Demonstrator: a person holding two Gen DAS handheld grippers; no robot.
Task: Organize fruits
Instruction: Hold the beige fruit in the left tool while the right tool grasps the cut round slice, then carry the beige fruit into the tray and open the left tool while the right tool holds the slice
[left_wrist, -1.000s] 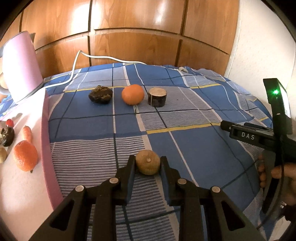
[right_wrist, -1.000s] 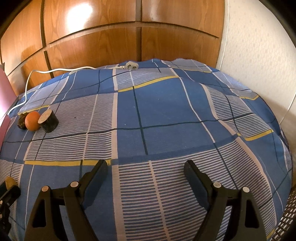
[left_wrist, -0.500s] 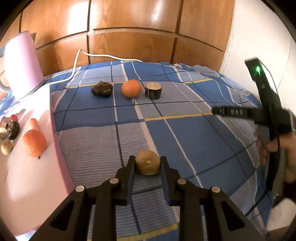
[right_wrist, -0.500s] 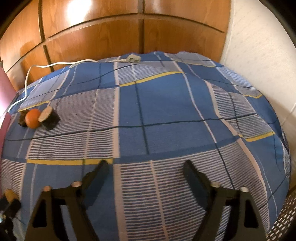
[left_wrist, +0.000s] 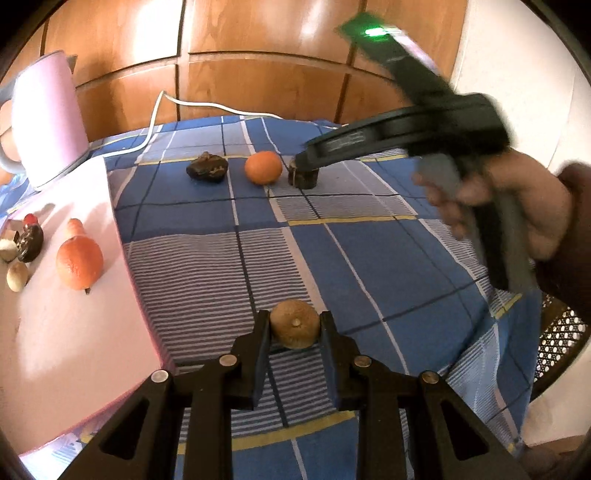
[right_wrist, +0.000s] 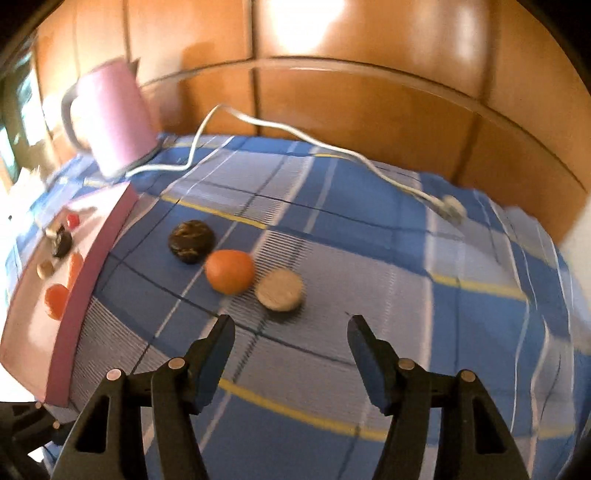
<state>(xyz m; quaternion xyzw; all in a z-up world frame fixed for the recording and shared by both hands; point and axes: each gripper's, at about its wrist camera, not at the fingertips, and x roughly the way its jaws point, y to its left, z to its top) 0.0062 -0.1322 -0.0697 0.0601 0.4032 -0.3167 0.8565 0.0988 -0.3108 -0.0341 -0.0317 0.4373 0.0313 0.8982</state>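
My left gripper (left_wrist: 294, 323) is shut on a round tan-brown fruit (left_wrist: 294, 332), held just above the blue checked bedcover. Further back, three items lie in a row: a dark brown lumpy fruit (left_wrist: 207, 168) (right_wrist: 191, 242), an orange (left_wrist: 263, 167) (right_wrist: 229, 271) and a dark cut piece with a pale flat top (left_wrist: 304, 179) (right_wrist: 280, 294). My right gripper (right_wrist: 290, 325) hovers just short of the cut piece. Its jaws are closing and there is nothing between them. In the left wrist view, its tip (left_wrist: 306, 160) overlaps that piece, with a hand on its handle.
A pink board (left_wrist: 74, 332) (right_wrist: 92, 266) lies along the left and holds an orange fruit (left_wrist: 79, 262) and several small items. A pink kettle (left_wrist: 48, 114) (right_wrist: 110, 114) stands behind it, and its white cable (right_wrist: 295, 136) crosses the back of the bed. A wooden wall is beyond.
My right gripper has swung left and rolled, and now faces the row of three items instead of bare cover. Its jaws have narrowed. The left gripper still holds the tan fruit.
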